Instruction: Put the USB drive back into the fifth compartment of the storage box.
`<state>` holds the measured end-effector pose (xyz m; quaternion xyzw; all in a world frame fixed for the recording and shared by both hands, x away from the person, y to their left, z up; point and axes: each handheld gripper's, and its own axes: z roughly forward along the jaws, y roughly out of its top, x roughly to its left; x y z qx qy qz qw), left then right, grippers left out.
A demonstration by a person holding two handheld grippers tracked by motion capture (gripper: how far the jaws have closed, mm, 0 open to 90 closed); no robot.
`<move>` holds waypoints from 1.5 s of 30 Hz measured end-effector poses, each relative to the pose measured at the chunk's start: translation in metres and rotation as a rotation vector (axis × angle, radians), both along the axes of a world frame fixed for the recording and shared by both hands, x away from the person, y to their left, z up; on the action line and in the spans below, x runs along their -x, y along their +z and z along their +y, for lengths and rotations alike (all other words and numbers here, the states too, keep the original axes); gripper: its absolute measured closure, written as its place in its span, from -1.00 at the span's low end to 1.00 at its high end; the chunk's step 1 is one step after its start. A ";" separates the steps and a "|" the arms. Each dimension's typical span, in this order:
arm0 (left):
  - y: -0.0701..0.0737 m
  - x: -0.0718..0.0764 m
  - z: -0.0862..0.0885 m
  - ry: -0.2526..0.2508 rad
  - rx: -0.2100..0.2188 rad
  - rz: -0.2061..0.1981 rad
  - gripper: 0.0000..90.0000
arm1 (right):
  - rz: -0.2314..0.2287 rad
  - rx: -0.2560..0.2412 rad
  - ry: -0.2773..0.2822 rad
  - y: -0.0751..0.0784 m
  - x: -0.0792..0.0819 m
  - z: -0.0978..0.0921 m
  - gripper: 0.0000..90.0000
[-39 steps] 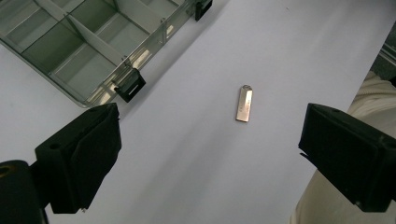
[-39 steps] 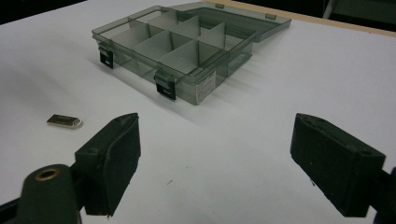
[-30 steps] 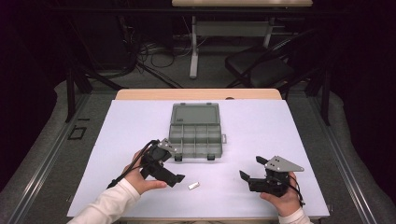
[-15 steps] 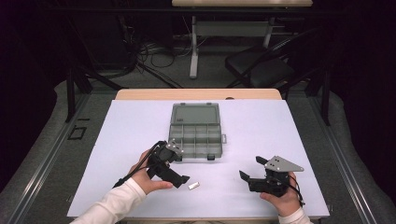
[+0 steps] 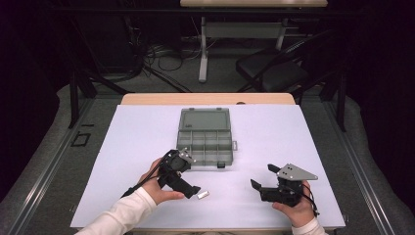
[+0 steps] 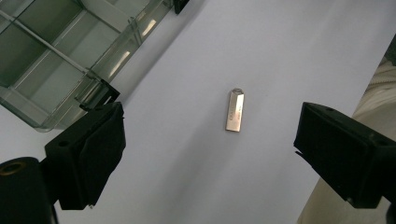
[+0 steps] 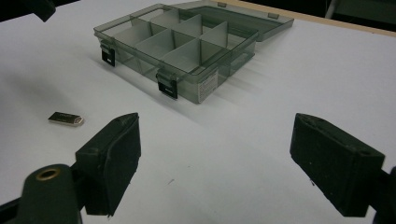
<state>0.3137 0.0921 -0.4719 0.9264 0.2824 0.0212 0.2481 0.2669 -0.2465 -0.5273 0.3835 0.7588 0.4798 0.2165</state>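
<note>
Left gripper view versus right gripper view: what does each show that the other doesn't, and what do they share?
The left gripper view looks straight down on the small metal USB stick, lying between the open left gripper jaws, with a sleeve at the edge. The right gripper view shows the whole compartment box, its lid open flat, beyond the open right gripper. Both show the stick, box and white table cover.
</note>
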 end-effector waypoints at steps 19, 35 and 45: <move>-0.010 0.002 -0.023 -0.050 -0.007 0.019 -0.64 | 0.000 0.005 0.005 0.000 0.000 0.001 -0.64; -0.012 0.006 -0.030 -0.081 -0.051 -0.006 -0.25 | -0.001 0.007 0.008 0.000 0.000 0.001 -0.64; -0.014 0.007 -0.032 -0.079 -0.059 -0.007 -0.13 | 0.000 0.009 0.009 0.000 0.000 0.001 -0.64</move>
